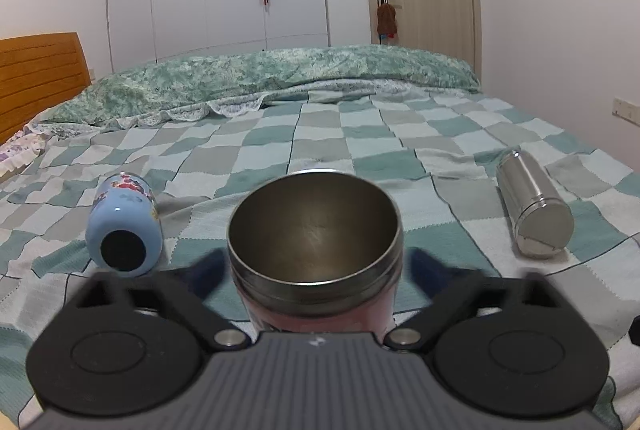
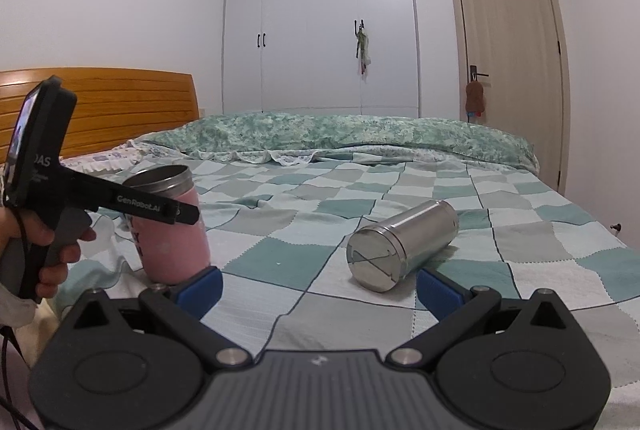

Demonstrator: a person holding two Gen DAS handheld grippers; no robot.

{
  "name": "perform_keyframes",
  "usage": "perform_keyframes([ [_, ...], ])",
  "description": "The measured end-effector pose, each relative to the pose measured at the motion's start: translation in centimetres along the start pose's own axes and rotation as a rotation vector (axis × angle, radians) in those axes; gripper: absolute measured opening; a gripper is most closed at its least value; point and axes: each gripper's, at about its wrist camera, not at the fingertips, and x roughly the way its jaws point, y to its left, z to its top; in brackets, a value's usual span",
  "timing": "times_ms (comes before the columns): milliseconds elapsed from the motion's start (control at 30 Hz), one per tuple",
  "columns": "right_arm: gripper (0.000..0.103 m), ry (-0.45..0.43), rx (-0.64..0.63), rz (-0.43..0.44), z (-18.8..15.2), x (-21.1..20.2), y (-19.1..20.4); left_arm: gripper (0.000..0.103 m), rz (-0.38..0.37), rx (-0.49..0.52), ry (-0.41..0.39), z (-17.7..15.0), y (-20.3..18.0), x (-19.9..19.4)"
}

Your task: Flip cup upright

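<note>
A pink cup point(image 1: 316, 254) with a steel rim stands upright on the checkered bedspread, its open mouth up; it also shows in the right wrist view point(image 2: 172, 230). My left gripper point(image 1: 316, 270) has its fingers on both sides of the cup, seemingly gripping it; the left gripper shows in the right wrist view point(image 2: 180, 212). A blue cup point(image 1: 124, 226) lies on its side at the left. A steel cup point(image 2: 400, 246) lies on its side just beyond my right gripper point(image 2: 320, 286), which is open and empty. The steel cup also shows in the left wrist view point(image 1: 534, 204).
The bedspread point(image 2: 360, 198) covers the bed, with a rolled green quilt point(image 2: 340, 138) at the far side. A wooden headboard point(image 2: 120, 106) is at the left. White wardrobes point(image 2: 320, 30) and a door point(image 2: 512, 50) stand behind the bed.
</note>
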Motion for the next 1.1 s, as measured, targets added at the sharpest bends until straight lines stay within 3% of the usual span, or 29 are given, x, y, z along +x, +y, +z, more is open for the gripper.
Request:
perform_keyframes([
  [100, 0.103, -0.012, -0.020, -0.019, -0.1, -0.1, 0.4, 0.103, -0.031, -0.013, -0.014, -0.1, 0.7, -1.5],
  [267, 0.103, -0.061, -0.038, -0.056, -0.2, -0.9, 0.7, 0.103, 0.010, -0.036, -0.119, -0.5, 2.4, -7.0],
  [400, 0.103, -0.104, -0.029, -0.087, -0.2, -2.6, 0.6, 0.103, 0.038, -0.042, -0.231, -2.5, 3.7, -12.3],
  [600, 0.103, -0.134, 0.015, -0.113, -0.8, -6.2, 0.6, 0.103, 0.060, -0.057, -0.294, -6.3, 4.1, -17.3],
  [833, 0.103, -0.116, -0.002, -0.158, -1.8, -9.0, 1.7, 0.103, 0.058, -0.068, -0.275, -10.0, 3.0, -17.5],
  [1100, 0.103, -0.127, 0.019, -0.201, -2.8, -10.2, 1.7, 0.103, 0.097, -0.024, -0.312, -12.0, 3.0, -17.8],
])
